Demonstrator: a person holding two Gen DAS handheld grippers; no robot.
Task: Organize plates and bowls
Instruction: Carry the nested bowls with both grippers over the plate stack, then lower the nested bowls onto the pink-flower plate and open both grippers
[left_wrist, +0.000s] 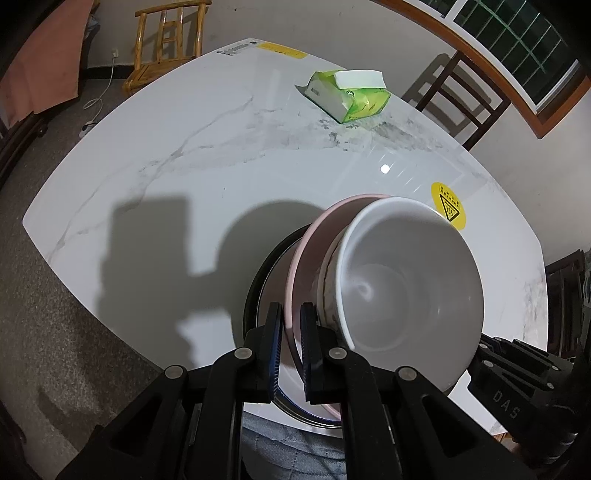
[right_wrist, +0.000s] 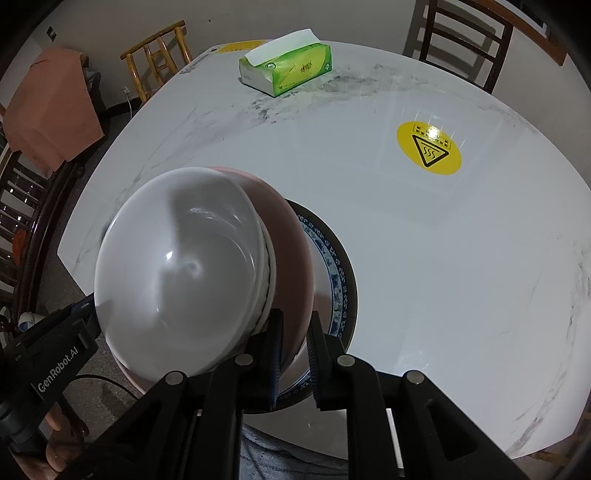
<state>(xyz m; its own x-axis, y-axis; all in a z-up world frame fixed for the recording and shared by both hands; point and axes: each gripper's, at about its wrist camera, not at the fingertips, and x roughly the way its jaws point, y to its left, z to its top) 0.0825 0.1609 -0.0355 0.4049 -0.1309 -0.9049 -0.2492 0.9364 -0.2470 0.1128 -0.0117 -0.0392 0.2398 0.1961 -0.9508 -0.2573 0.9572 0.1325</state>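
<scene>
The left claw (left_wrist: 291, 328), with black ribbed pads, is clamped on the thin rim of a smooth pink bowl (left_wrist: 314, 254); the right claw (right_wrist: 295, 332) pinches its opposite rim. A glossy white bowl (left_wrist: 406, 280) nests inside (above a blue-patterned plate (right_wrist: 338, 273)) on the marbled bench (left_wrist: 184, 155).

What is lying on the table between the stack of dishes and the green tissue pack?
Nothing: between the pink plate and the tissue pack the marble table is bare in both wrist views. The yellow warning sticker lies off to one side.
</scene>
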